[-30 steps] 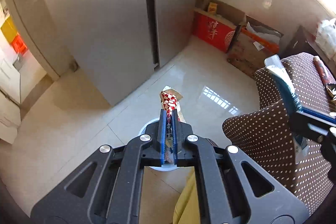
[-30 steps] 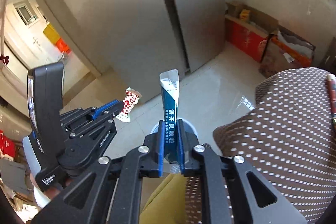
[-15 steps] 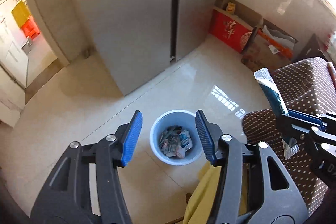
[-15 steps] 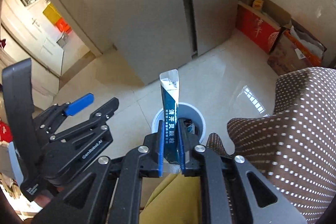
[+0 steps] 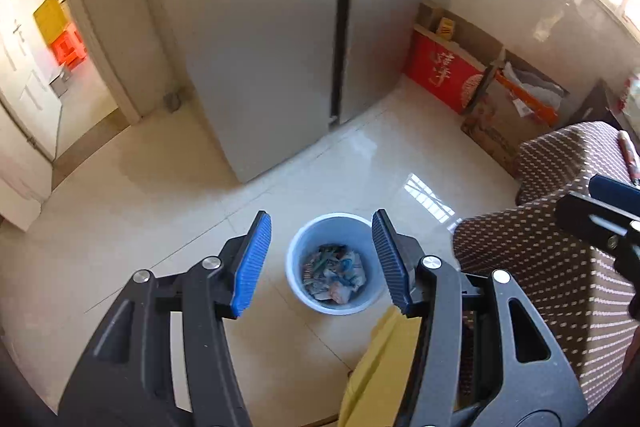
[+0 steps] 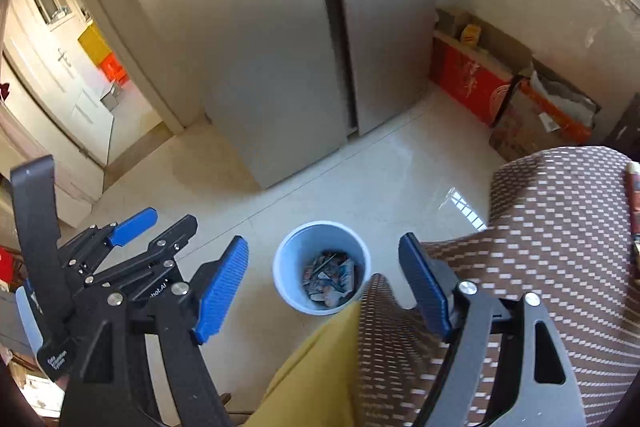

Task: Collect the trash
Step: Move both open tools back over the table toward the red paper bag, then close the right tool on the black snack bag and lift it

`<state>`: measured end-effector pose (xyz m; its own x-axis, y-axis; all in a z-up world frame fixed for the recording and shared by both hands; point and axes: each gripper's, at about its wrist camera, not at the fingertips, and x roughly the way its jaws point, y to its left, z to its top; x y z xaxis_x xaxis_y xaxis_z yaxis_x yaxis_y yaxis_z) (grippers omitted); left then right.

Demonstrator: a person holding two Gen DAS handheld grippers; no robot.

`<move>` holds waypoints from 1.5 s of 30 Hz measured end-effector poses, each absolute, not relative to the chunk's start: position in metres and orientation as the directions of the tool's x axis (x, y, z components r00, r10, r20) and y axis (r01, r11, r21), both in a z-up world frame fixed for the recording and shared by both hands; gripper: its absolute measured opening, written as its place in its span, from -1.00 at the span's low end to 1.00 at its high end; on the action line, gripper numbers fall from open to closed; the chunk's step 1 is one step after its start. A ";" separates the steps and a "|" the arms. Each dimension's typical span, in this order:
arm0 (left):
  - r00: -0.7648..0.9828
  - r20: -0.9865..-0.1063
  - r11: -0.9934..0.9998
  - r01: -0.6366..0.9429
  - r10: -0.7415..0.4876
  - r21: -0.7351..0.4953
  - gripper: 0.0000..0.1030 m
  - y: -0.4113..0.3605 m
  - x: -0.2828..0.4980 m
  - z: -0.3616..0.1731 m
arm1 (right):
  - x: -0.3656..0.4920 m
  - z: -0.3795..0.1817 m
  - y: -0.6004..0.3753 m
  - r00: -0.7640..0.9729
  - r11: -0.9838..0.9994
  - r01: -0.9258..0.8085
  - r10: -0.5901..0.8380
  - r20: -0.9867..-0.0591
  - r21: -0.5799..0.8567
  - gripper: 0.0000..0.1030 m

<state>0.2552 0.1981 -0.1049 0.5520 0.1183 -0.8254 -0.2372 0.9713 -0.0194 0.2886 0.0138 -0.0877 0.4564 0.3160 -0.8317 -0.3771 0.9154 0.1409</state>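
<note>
Left gripper [image 5: 322,263] spread wide, nothing between its blue pads [image 5: 251,263]; hangs directly above the pale blue trash bin [image 5: 296,251]. Right gripper [image 6: 323,291] likewise gaping, pads [image 6: 222,291] bare, held over the same bin. Bin stands upright on the cream tiled floor [image 5: 140,211], part filled with crumpled wrappers [image 5: 334,277] (printing too small to read). Just right of the bin: brown dotted cloth [image 6: 540,227] over a rounded surface, with a yellow fabric edge [image 6: 316,367] beneath it at the near side. Steel two-door fridge [image 5: 288,27] behind the bin. Red carton [image 5: 440,73] and an open cardboard box [image 5: 516,107] against the far wall, well apart from the bin. From the right wrist view, the left gripper sits at the lower left, beside the right one.
</note>
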 end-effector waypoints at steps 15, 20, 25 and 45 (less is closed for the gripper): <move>0.588 -0.800 0.993 0.076 -0.118 -0.090 0.15 0.044 0.299 -0.070 | 0.342 -0.053 -0.250 0.543 0.993 0.084 0.025 -0.840 0.084 0.48; 0.587 -0.797 0.986 0.153 -0.146 -0.069 0.17 -0.004 0.314 -0.061 | 0.363 -0.066 -0.312 0.473 0.987 0.143 -0.005 -0.881 0.071 0.49; 0.569 -0.807 0.979 0.194 -0.161 -0.058 0.19 -0.032 0.324 -0.062 | 0.380 -0.093 -0.318 0.385 0.996 0.090 -0.058 -0.921 -0.025 0.49; 0.531 -0.825 0.958 0.283 -0.193 -0.042 0.20 -0.099 0.336 -0.066 | 0.356 -0.080 -0.319 0.448 1.000 0.005 -0.030 -0.893 -0.031 -0.99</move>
